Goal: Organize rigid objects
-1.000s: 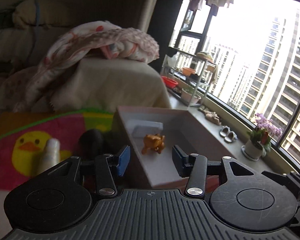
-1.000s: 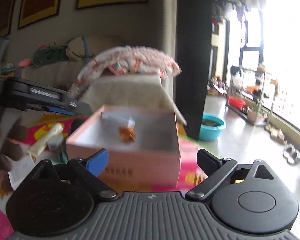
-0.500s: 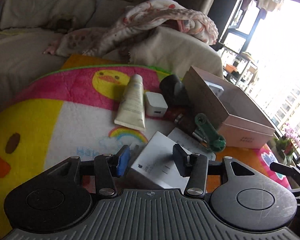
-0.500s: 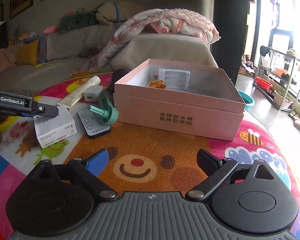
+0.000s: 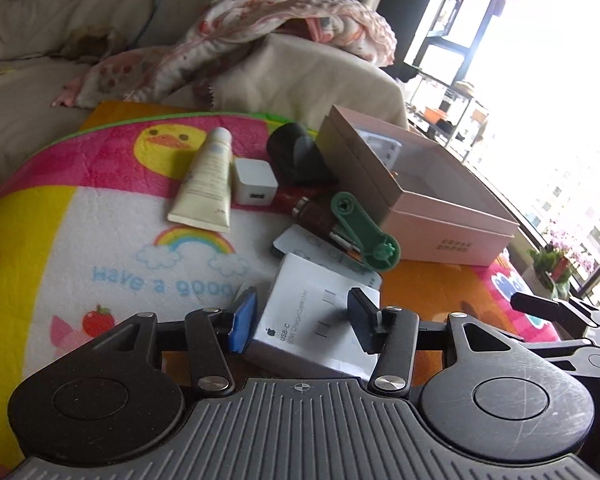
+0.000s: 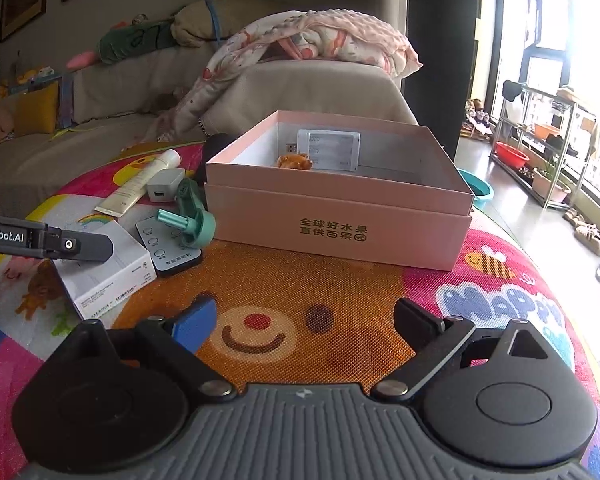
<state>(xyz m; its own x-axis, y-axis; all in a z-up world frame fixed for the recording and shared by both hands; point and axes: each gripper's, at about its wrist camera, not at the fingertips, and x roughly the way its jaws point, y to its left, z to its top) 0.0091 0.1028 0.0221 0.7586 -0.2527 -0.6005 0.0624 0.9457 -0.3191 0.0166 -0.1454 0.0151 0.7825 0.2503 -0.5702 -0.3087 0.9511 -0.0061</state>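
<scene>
Your left gripper (image 5: 302, 322) is opening astride the white charger box (image 5: 312, 320), pads clear; your right gripper (image 6: 304, 316) gapes empty, pink box (image 6: 340, 216) at twelve o'clock.

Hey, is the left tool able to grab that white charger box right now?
Probably yes. The white charger box already lies between the opening left tool, pads not yet pressing, nothing on top.

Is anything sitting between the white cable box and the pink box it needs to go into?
Yes. Between the white cable box and the pink box lie a remote and a green plastic tool, close against the pink box's side.
</scene>
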